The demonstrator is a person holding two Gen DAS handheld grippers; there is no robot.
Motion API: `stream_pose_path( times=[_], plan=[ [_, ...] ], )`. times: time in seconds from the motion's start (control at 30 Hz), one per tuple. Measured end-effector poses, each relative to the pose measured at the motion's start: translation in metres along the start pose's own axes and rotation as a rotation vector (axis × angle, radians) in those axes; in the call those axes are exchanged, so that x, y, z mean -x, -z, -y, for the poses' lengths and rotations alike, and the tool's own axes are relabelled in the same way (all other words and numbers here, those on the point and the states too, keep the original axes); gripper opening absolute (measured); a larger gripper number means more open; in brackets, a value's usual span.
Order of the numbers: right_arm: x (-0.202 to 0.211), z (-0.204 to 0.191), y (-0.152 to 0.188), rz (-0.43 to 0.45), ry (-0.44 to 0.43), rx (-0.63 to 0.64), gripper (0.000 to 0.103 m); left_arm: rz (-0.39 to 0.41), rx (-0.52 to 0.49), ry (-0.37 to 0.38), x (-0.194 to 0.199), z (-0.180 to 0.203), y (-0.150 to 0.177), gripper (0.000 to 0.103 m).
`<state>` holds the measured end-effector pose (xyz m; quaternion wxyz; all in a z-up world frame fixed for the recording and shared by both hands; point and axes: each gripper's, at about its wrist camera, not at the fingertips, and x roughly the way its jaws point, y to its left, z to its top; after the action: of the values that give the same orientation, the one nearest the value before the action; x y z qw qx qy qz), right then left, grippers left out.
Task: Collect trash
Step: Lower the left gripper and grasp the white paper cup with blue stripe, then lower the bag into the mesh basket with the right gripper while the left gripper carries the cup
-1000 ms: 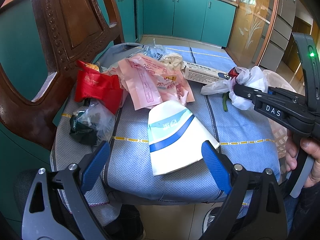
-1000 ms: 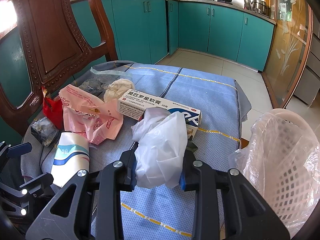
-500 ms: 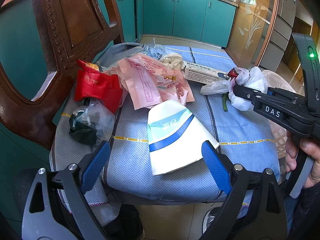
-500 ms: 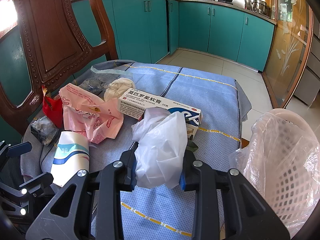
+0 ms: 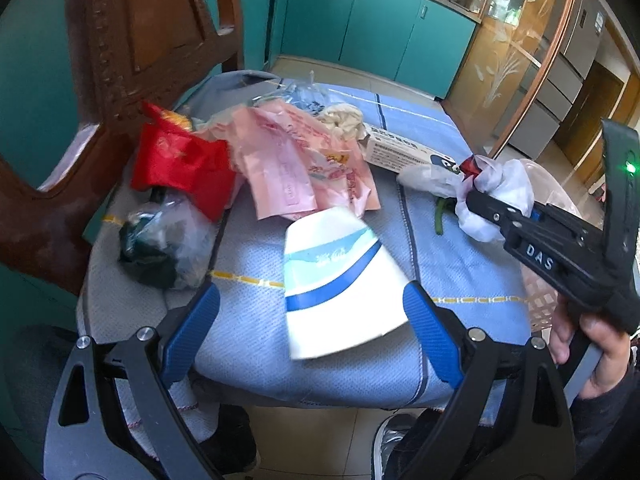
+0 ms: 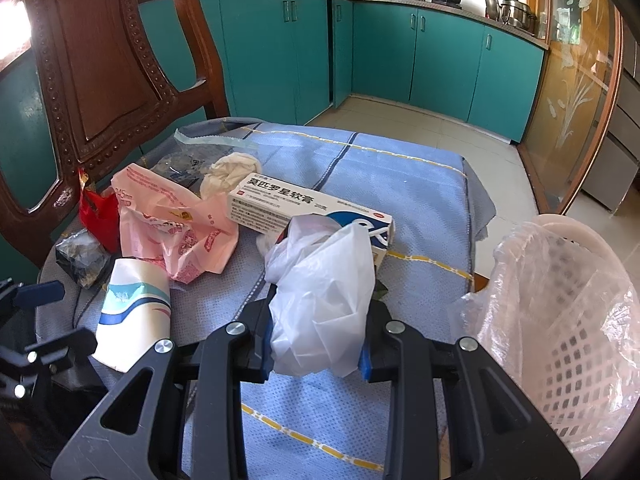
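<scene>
Trash lies on a chair seat covered with a blue cloth (image 5: 240, 344). My right gripper (image 6: 318, 344) is shut on a crumpled white plastic bag (image 6: 324, 292), held just above the cloth; it also shows in the left wrist view (image 5: 496, 196). My left gripper (image 5: 312, 320) is open, its blue pads either side of a flattened white paper cup with blue stripes (image 5: 336, 280), at the seat's front edge. A white ointment box (image 6: 308, 208), a pink plastic bag (image 6: 172, 220), a red wrapper (image 5: 180, 164), a dark clear-wrapped bundle (image 5: 164, 248) and a wad of tissue (image 6: 230, 172) lie behind.
A white lattice basket lined with a clear bag (image 6: 568, 320) stands to the right of the seat. The carved wooden chair back (image 6: 108, 60) rises at the left. Teal kitchen cabinets (image 6: 440, 56) and a tiled floor lie beyond. A green stalk (image 5: 440, 212) lies near the white bag.
Both views have shifted only slightly. The right gripper still holds the white bag at about the same place; the left gripper stays open around the cup.
</scene>
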<state>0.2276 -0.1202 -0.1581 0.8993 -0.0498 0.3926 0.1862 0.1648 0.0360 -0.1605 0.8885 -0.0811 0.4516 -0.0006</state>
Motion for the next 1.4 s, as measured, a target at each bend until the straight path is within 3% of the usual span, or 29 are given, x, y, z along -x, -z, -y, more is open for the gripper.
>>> stream_pose_path(
  times=[0.33,0.4,0.47,0.63,0.67,0.7,0.87,1.13,1.27,1.4],
  plan=[
    [0.008,0.008,0.000,0.014,-0.008,-0.013,0.031,-0.133,-0.031,-0.031,-0.057,0.032,-0.010,0.093],
    [0.009,0.008,0.000,0.017,-0.012,-0.014,0.031,-0.150,-0.037,-0.019,-0.064,0.036,-0.007,0.076],
    [0.010,0.008,-0.001,0.019,-0.013,-0.015,0.031,-0.137,-0.068,-0.044,-0.064,0.040,-0.005,0.067],
    [0.010,0.006,-0.002,0.025,-0.014,-0.012,0.031,-0.120,-0.071,-0.035,-0.060,0.037,-0.002,0.062],
    [0.010,0.006,-0.002,0.028,-0.014,-0.010,0.031,-0.114,-0.069,-0.034,-0.058,0.036,-0.002,0.056],
    [0.011,0.005,-0.002,0.031,-0.014,-0.008,0.031,-0.108,-0.070,-0.029,-0.056,0.036,-0.001,0.036],
    [0.010,0.004,-0.002,0.031,-0.011,-0.004,0.031,-0.081,-0.109,-0.051,-0.045,0.032,0.003,0.032],
    [0.011,0.003,-0.003,0.040,-0.010,-0.004,0.031,-0.033,-0.083,-0.039,-0.026,0.026,0.004,0.028],
    [0.016,0.005,-0.004,0.064,-0.012,-0.012,0.031,0.051,-0.096,-0.042,0.001,0.030,0.000,0.028],
    [0.034,0.015,-0.009,0.143,-0.014,-0.049,0.031,0.147,-0.121,-0.055,0.026,0.036,-0.011,0.028]
  ],
)
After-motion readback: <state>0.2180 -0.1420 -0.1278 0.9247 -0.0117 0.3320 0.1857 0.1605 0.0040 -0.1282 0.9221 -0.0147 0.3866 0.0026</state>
